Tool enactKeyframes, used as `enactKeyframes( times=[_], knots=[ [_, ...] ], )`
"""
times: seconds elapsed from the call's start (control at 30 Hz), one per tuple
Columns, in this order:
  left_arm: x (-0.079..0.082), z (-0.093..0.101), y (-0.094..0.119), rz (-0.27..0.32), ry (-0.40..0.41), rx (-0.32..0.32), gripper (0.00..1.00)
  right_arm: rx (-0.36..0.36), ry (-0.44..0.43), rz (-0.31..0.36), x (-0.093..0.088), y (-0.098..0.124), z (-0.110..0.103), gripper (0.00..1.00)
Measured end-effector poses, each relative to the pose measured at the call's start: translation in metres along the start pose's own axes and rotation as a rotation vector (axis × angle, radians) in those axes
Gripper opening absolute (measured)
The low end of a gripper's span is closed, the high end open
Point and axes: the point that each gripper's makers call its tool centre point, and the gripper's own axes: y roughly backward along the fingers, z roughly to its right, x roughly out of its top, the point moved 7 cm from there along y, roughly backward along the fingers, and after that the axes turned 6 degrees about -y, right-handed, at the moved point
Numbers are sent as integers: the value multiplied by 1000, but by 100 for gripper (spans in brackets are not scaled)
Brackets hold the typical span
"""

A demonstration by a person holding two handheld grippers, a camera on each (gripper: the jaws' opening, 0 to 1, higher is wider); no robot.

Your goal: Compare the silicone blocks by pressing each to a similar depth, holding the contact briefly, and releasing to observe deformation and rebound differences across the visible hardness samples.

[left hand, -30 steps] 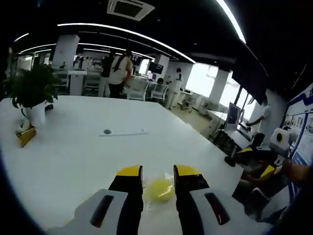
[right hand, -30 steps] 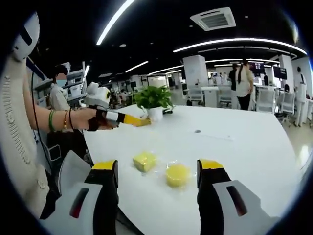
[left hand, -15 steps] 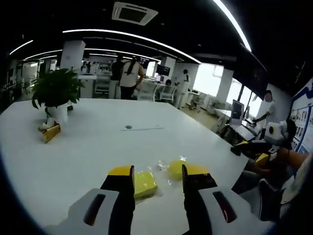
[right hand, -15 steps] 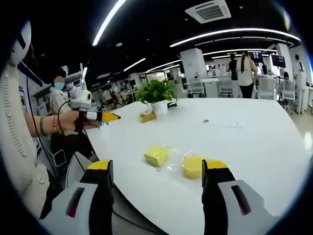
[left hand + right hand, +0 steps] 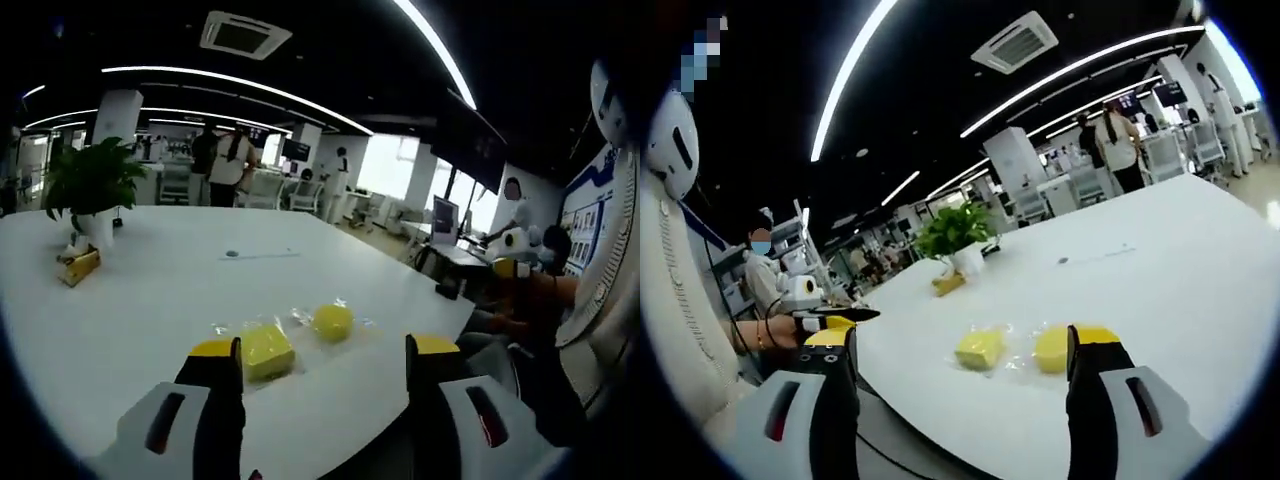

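Note:
Two yellow silicone blocks lie in clear wrap near the edge of the white table [image 5: 150, 300]. In the left gripper view the square block [image 5: 265, 350] sits just ahead of the left jaw tip, and the round block [image 5: 332, 321] lies a little farther off. My left gripper [image 5: 325, 350] is open wide and touches neither block. In the right gripper view the square block [image 5: 980, 348] and the round block [image 5: 1050, 348] lie beyond the table edge. My right gripper [image 5: 962, 340] is open, held back off the table [image 5: 1160, 290]. The left gripper [image 5: 835, 320] shows at the left of that view, in a hand.
A potted plant [image 5: 90, 190] stands at the far left of the table with a small yellow object [image 5: 80, 267] beside it. A small grey dot and a thin strip [image 5: 250, 254] lie mid-table. People stand in the office behind. A person sits at the right [image 5: 515, 200].
The left jaws have opened wider and drawn back from the round block. The right gripper has pulled back and tilted up, so the blocks sit farther from its jaws.

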Motion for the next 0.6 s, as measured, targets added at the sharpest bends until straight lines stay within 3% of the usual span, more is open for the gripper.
enactKeyframes(
  times=[0.27, 0.37, 0.47, 0.6],
  knots=[
    [5, -2, 13, 125, 67, 48, 65, 12, 6, 13, 1, 4, -2, 85],
    [5, -2, 15, 127, 83, 59, 67, 5, 9, -12, -2, 5, 0, 87],
    [1, -3, 15, 92, 108, 82, 70, 1, 9, -35, -5, 6, 2, 87],
    [3, -2, 14, 101, 108, 89, 71, -7, 15, -53, -7, 6, 3, 89]
  ],
)
